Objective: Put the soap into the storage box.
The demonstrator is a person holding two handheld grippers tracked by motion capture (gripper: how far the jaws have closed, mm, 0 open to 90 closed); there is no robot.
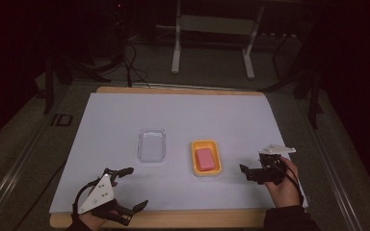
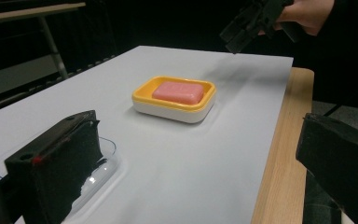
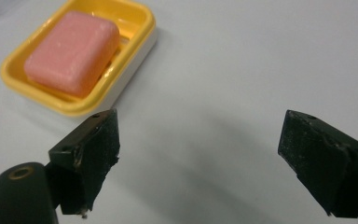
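A pink soap bar (image 1: 205, 159) lies flat in a yellow soap dish (image 1: 194, 159) with a white base, right of centre on a pale sheet (image 1: 183, 115) that covers the wooden table (image 1: 298, 159). The bar fills most of the dish, its long sides close to the rim. By its look it is a solid, rigid block, light enough for one gripper, with rounded corners and a smooth, possibly slick surface; a hold across its two long sides, jaws set low and square, seems the safest, since a grip on the curved corners could let it squirt free. The dish itself looks like light plastic and may slide on the sheet if nudged.

Just left of the dish, apart from it, sits a clear plastic lid or tray (image 1: 151, 145), empty as far as can be seen.

The right gripper (image 1: 246, 172), held in the person's right hand (image 1: 283, 185), hovers to the right of the dish, jaws spread wide with nothing between them; in the right gripper view the dish lies ahead and to the upper left. The left gripper (image 1: 135, 187) waits near the table's front edge, well apart from the soap, its jaws likewise parted and empty, one jaw overlapping the clear tray in the left gripper view.
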